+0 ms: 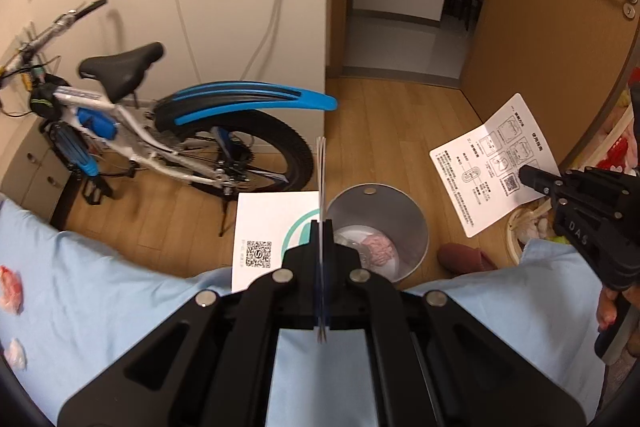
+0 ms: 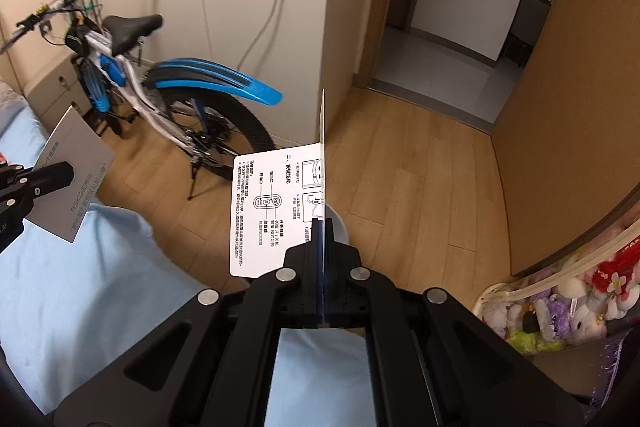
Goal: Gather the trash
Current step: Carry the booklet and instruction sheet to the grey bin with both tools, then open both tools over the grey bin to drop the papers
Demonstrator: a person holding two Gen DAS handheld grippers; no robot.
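Below both grippers, on the wood floor (image 1: pixel 384 131), stands one bin (image 1: pixel 408 223) holding pink scraps. Counted: two papers, one bike (image 1: pixel 168 131) at 10 o'clock, two tissue wads (image 1: pixel 11 289) on the blue bedding (image 1: pixel 100 307). Left gripper (image 1: pixel 322 227) — jaws clamped on a card (image 1: pixel 272 227), edge-on over the bin's 9 o'clock rim. Right gripper (image 2: pixel 323 227) — jaws pinched on a leaflet (image 2: pixel 272 207).
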